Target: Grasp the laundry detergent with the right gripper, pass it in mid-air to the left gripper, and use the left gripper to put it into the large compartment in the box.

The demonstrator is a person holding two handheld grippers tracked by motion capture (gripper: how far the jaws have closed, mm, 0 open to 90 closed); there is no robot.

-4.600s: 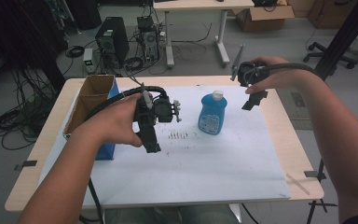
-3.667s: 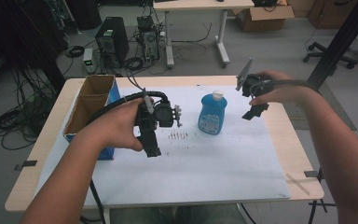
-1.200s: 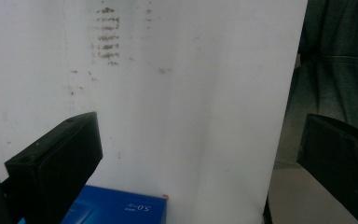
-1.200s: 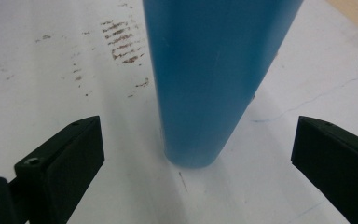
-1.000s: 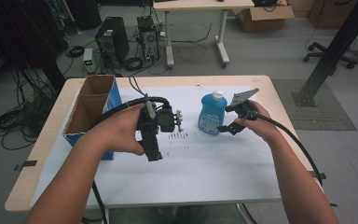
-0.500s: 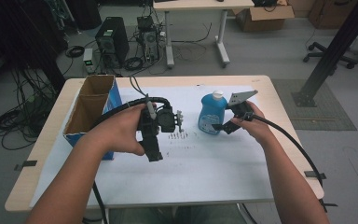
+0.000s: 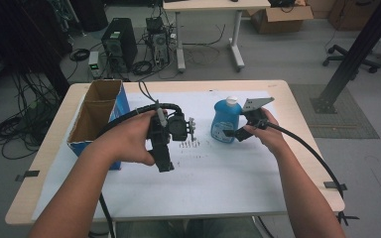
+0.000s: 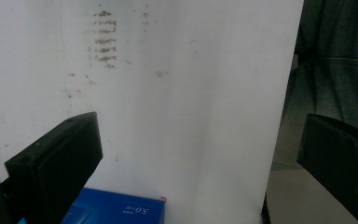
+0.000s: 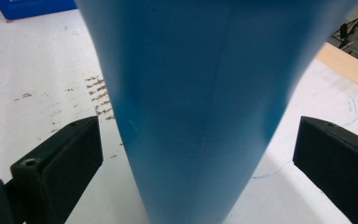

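The translucent blue plastic bottle with a white cap stands upright on the white paper sheet. The right gripper is wide open, its jaws on both sides of the bottle, not touching. The left gripper is also wide open and holds nothing, above the paper beside the open blue cardboard box.

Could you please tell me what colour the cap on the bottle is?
White, atop the blue bottle; the cap shows best in the high view.

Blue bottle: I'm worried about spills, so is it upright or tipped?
Upright: the blue bottle stands on the table with its white cap on top.
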